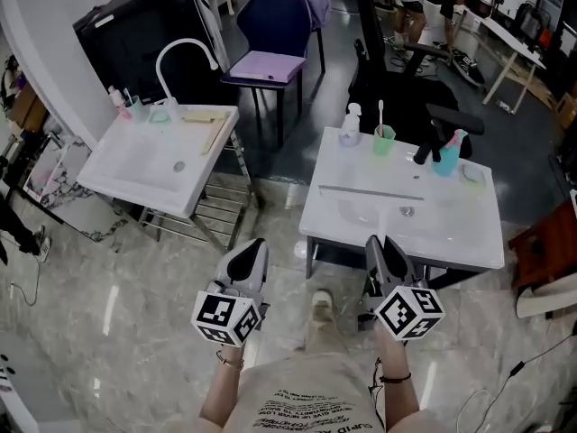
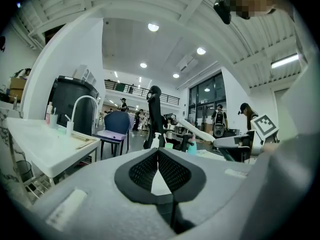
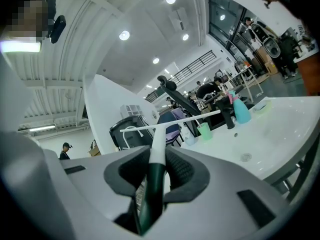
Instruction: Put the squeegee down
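- Right claw point(image 3: 156, 159) clamped on the squeegee point(image 3: 160, 134), pads gripping the handle where white turns to green.
- Blade out front, crosswise to the claw, carried level.
- In the head view, showing as a thin line across the right sink point(image 1: 469, 242); cannot tell whether touching it.
- Left claw point(image 2: 158, 156) pinched together, tips meeting, nothing between them.
- Held level beside the right claw, over the floor point(image 1: 135, 278), between the two sinks.

Marble floor point(image 1: 108, 332), two white sinks point(image 1: 153, 165)
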Demonstrator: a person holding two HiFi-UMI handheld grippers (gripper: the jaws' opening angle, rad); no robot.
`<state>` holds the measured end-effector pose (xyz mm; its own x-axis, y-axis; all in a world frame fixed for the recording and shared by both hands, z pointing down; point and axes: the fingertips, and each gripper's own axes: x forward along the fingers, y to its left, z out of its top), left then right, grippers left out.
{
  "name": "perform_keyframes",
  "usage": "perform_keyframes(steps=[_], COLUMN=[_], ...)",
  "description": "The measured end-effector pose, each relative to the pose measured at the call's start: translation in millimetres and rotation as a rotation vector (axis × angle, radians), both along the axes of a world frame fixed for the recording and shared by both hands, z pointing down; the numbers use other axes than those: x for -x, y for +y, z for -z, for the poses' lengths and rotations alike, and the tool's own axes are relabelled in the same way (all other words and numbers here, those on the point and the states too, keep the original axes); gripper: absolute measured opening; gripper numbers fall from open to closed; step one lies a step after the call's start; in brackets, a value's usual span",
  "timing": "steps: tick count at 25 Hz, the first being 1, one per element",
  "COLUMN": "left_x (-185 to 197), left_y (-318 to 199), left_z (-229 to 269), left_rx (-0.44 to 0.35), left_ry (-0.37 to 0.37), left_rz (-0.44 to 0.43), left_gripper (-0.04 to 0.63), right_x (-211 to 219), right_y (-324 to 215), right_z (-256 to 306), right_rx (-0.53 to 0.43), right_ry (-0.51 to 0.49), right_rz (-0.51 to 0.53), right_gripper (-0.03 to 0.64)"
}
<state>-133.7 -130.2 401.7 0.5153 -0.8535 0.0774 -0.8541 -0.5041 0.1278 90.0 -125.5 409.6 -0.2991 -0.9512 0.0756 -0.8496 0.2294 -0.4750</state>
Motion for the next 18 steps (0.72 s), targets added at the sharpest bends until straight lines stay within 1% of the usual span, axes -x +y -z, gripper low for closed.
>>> perform_keyframes(steps=[6, 11, 18], left_x=[-18, -34, -47], left_y=[-51, -85, -128], left_z=[-5, -14, -30], left_rx=[0.021, 0.066, 0.121], left_ry=[0.000, 0.001, 0.006], left_rz=[-0.008, -0.020, 0.004], left_gripper=[0.023, 0.023, 0.023], right_x=[-4, -7, -5], right_y=[-50, -89, -137], right_z=[-10, -18, -41], right_rx=[0.033, 0.079, 0.157], right_ry=[-0.006, -0.008, -0.016], right_rz=[0.023, 0.032, 0.055], right_gripper=[0.095, 0.095, 0.095])
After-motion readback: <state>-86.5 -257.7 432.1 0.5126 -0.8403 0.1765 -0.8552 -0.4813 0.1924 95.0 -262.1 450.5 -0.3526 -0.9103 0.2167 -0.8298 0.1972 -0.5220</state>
